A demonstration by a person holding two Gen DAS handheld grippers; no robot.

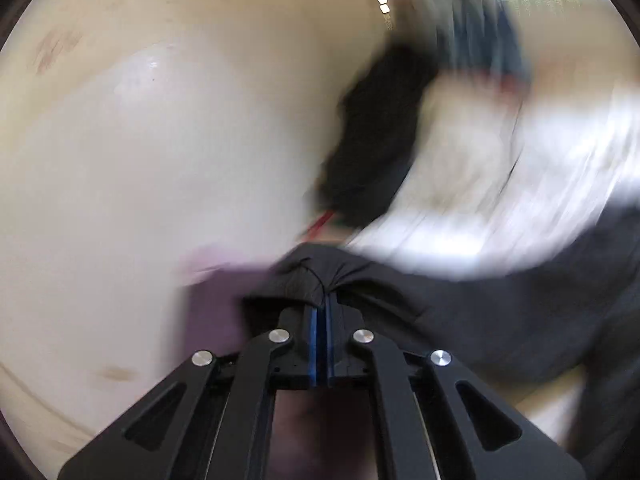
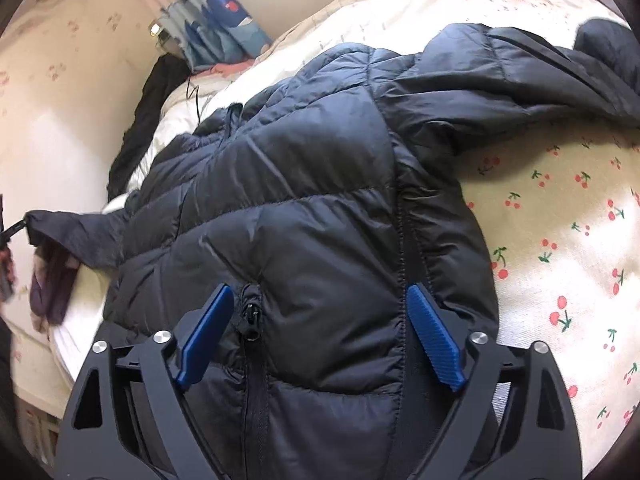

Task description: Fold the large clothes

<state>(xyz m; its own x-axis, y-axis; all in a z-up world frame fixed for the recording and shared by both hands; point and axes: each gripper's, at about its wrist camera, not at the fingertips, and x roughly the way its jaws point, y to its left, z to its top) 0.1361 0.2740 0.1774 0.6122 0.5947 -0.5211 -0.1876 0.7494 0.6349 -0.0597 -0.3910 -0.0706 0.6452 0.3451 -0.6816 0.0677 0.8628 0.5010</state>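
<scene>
A cherry-print sheet (image 2: pixel 560 216) covers the bed, with a white quilt (image 2: pixel 360 20) behind and a dark garment (image 2: pixel 148 120) draped at the bed's edge. The black quilted jacket (image 2: pixel 304 184) lies spread across the sheet. The left gripper (image 1: pixel 322 304) is clamped on a pinch of jacket fabric; the right gripper (image 2: pixel 320 332) is spread wide over the jacket's hem, its pads (image 2: pixel 434 344) gripping nothing.

Daylit; left view smeared (fisheye)

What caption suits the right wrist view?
Open right gripper poised over a dark puffer jacket spread on a cherry-print sheet.
</scene>
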